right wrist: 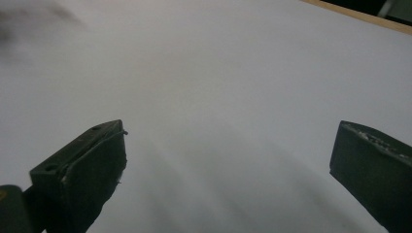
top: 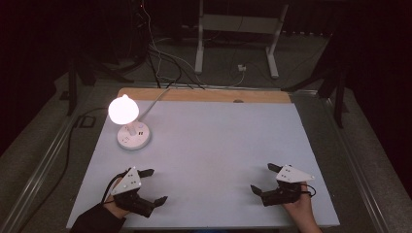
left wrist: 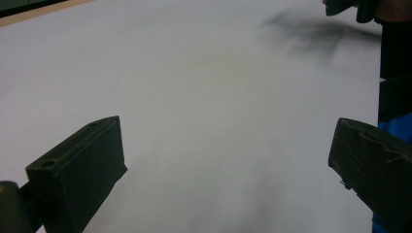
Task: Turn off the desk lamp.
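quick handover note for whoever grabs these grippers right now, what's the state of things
Left gripper: open, nothing between its jaws, held low over the near left of the white table.
Right gripper: open and empty too, low over the near right of the table, pointing toward the left one.
Things: a lit lamp stands in a round white power socket base at the far left of the table, its white cable running off the far edge. It is nearer the left gripper.
Done: nothing is held or touched by either gripper.
Left: probably reaching for the lamp or its base; the left gripper looks better placed.
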A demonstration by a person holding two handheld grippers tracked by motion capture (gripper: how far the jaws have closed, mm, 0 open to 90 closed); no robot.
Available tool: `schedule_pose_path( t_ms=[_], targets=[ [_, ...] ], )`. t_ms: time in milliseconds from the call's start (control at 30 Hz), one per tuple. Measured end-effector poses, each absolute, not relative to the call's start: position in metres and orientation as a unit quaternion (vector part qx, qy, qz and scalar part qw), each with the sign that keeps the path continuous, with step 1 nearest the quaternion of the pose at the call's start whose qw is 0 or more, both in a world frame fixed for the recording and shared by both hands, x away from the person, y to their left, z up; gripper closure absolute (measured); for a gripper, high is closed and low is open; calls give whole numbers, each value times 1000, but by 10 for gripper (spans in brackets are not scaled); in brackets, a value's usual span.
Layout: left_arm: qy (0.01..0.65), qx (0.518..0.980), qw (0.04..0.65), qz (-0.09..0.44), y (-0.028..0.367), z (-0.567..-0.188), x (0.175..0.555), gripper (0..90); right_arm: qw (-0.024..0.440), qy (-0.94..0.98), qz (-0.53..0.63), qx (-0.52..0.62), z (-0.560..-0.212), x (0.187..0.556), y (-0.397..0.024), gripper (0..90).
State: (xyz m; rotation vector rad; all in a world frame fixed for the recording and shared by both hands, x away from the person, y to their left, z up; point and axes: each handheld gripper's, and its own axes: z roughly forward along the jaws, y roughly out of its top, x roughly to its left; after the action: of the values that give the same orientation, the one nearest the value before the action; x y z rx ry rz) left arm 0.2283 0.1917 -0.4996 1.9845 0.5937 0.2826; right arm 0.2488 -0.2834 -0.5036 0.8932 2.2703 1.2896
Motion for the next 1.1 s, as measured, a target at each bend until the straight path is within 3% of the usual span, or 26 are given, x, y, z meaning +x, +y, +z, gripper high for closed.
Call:
schedule_pose_path(
  t_ms=[333,1100],
  targets=[
    [220,830,504,99,190,-492,222,5,197,805,467,307,-497,243,-279,0],
    [249,794,541,120,190,-460,234,5,210,791,488,302,-493,240,-276,0]
  ],
)
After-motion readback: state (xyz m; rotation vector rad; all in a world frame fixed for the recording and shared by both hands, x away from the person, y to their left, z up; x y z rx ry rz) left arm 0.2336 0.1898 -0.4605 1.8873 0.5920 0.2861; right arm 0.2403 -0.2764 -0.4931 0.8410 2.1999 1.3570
